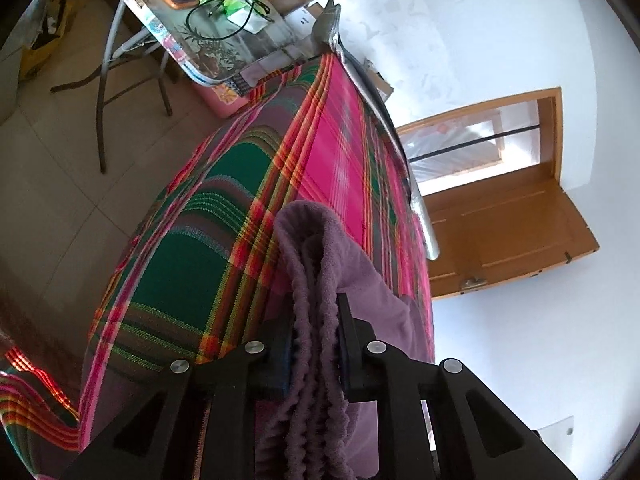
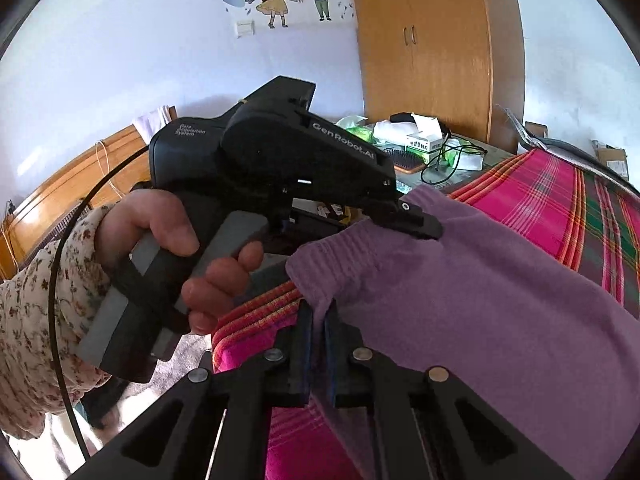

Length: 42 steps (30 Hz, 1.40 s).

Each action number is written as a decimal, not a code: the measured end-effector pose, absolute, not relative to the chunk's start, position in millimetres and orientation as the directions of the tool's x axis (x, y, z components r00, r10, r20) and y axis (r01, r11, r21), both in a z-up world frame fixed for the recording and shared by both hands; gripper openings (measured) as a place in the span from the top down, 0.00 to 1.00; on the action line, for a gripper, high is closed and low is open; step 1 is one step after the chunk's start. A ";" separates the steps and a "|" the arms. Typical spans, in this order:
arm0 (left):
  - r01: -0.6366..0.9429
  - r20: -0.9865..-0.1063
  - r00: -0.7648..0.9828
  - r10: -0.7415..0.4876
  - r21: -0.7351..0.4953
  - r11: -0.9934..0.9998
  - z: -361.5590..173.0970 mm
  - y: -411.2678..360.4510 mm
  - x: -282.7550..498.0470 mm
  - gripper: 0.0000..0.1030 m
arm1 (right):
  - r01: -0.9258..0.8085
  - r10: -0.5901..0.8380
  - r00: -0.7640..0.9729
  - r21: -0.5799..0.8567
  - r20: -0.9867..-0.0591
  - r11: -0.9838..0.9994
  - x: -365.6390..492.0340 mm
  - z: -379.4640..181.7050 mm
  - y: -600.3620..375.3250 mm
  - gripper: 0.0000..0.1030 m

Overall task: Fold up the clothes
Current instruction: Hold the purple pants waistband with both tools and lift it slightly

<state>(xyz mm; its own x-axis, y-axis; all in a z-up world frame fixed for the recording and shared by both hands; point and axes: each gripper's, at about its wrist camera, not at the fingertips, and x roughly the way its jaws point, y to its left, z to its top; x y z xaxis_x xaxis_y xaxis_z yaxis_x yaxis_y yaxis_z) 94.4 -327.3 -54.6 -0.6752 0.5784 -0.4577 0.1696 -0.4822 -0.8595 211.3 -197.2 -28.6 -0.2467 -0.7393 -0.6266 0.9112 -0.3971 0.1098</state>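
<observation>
while my left tongs pinch a bunched, ribbed edge of the purple sweater, my right tongs press together on another edge of the same garment. it hangs between them, just above the bed with its pink and green plaid sheet. my left hand, in a floral sleeve, grips the other tool's handle close beside the right tongs.
</observation>
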 end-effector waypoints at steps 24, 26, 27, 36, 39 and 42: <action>0.034 -0.388 -0.692 0.609 -0.860 -0.510 9.8 -270.6 88.0 0.82 | 0.896 -0.819 -0.309 0.141 -0.483 -0.421 212.6 15.2 -132.6 0.95; 0.021 -0.385 -0.686 0.618 -0.859 -0.512 13.7 -261.9 86.3 0.82 | 0.891 -0.818 -0.325 0.138 -0.474 -0.433 213.6 19.7 -122.7 0.95; 0.013 -0.383 -0.682 0.623 -0.858 -0.513 15.7 -258.0 85.1 0.82 | 0.888 -0.818 -0.330 0.138 -0.471 -0.438 213.5 20.7 -118.8 0.95; -0.051 -0.365 -0.641 0.675 -0.858 -0.512 30.8 -221.0 74.4 0.82 | 0.863 -0.813 -0.383 0.143 -0.438 -0.484 213.1 30.6 -81.2 0.95; -0.072 -0.359 -0.627 0.691 -0.857 -0.510 35.7 -207.8 68.8 0.82 | 0.852 -0.808 -0.405 0.146 -0.428 -0.503 213.9 33.1 -67.1 0.95; -0.088 -0.356 -0.610 0.708 -0.858 -0.507 38.3 -193.1 63.2 0.82 | 0.837 -0.800 -0.426 0.151 -0.423 -0.526 210.1 32.9 -56.3 0.95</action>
